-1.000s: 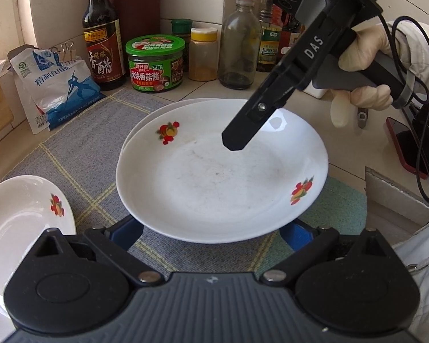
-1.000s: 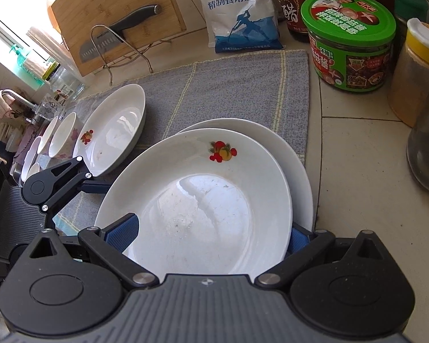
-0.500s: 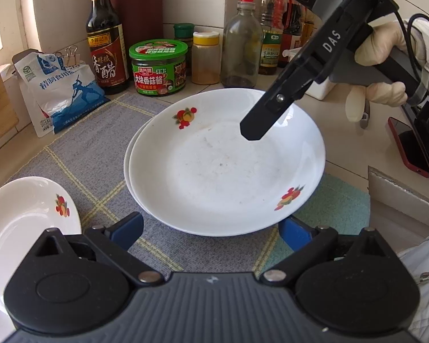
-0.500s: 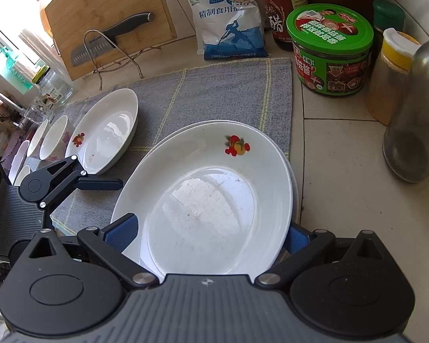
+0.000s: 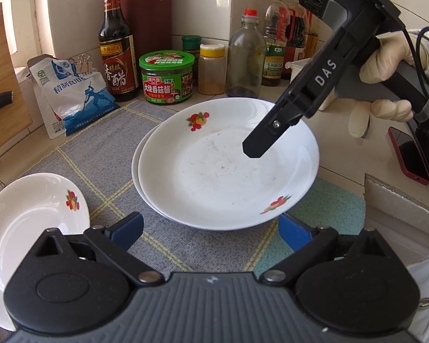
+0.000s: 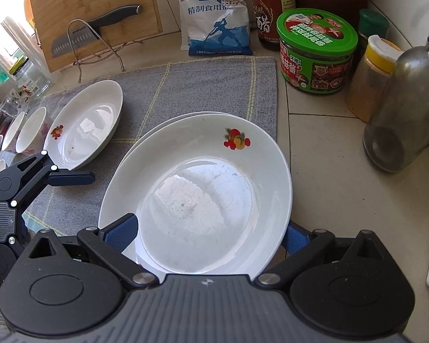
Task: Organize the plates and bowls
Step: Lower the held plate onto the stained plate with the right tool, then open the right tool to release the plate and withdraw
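A white plate with fruit prints (image 5: 226,168) rests on a second white plate (image 5: 137,168) on the grey mat (image 5: 100,154). The top plate also shows in the right wrist view (image 6: 197,188). My left gripper (image 5: 211,228) is open, its blue pads just in front of the stack's near rim. My right gripper (image 6: 208,233) is open with its pads on either side of the top plate's rim; whether they touch it is hidden. It hangs over the plate's far right in the left wrist view (image 5: 253,150). A third plate (image 5: 28,223) lies at the left. Small bowls (image 6: 31,131) stand beyond it.
Bottles and jars line the wall: vinegar (image 5: 117,45), green-lidded jar (image 5: 166,77), yellow-lidded spice jar (image 5: 211,68), glass bottle (image 5: 246,57). A salt bag (image 5: 71,97) lies at the left. A cutting board with a knife (image 6: 94,25) stands on a rack. A red phone (image 5: 409,154) lies at the right.
The top plate has come down and moved away from the left gripper onto the lower plate. My left gripper has pulled back from its rim. My right gripper has lifted slightly.
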A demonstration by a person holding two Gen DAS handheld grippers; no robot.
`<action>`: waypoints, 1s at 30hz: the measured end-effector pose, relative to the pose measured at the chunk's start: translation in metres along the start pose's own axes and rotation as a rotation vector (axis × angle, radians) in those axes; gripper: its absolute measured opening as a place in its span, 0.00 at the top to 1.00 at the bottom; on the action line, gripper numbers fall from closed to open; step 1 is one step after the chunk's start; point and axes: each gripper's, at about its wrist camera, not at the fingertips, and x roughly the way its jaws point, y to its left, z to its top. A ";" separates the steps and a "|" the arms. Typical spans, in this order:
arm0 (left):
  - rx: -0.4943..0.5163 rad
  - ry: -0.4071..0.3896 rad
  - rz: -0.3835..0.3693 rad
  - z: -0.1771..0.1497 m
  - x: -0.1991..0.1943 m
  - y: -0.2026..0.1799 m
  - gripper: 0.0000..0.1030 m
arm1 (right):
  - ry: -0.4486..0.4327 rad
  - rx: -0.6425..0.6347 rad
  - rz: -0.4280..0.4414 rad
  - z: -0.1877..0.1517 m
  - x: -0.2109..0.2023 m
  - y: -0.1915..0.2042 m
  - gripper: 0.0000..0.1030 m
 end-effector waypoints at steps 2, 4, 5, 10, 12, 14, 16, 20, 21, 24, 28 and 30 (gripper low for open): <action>-0.019 -0.018 0.008 -0.001 -0.006 0.002 0.03 | 0.002 0.001 -0.025 -0.001 0.000 0.001 0.00; -0.041 -0.032 0.030 -0.003 -0.012 0.004 0.03 | 0.009 0.007 -0.048 -0.004 0.001 0.000 0.00; -0.056 -0.038 0.049 -0.004 -0.016 0.005 0.03 | 0.008 0.013 -0.048 -0.006 0.002 -0.001 0.00; -0.131 -0.075 0.122 -0.012 -0.037 0.006 0.03 | -0.018 0.017 -0.054 -0.012 -0.005 0.005 0.00; -0.161 -0.081 0.163 -0.017 -0.045 0.006 0.03 | -0.039 0.010 -0.057 -0.013 -0.011 0.012 0.00; -0.197 -0.085 0.202 -0.024 -0.052 0.007 0.02 | -0.068 -0.008 -0.048 -0.012 -0.016 0.020 0.00; -0.229 -0.081 0.232 -0.031 -0.057 0.010 0.02 | -0.099 -0.030 -0.034 -0.010 -0.019 0.030 0.00; -0.298 -0.053 0.316 -0.050 -0.065 0.020 0.02 | -0.147 -0.088 0.001 -0.002 -0.018 0.052 0.00; -0.319 -0.045 0.337 -0.055 -0.066 0.024 0.02 | -0.155 -0.107 0.012 0.001 -0.016 0.057 0.00; -0.369 -0.016 0.385 -0.069 -0.067 0.036 0.02 | -0.161 -0.157 0.039 0.008 -0.008 0.073 0.00; -0.416 0.017 0.436 -0.083 -0.062 0.048 0.02 | -0.138 -0.214 0.057 0.018 0.007 0.091 0.00; -0.434 0.026 0.446 -0.087 -0.058 0.053 0.02 | -0.128 -0.244 0.074 0.024 0.013 0.098 0.00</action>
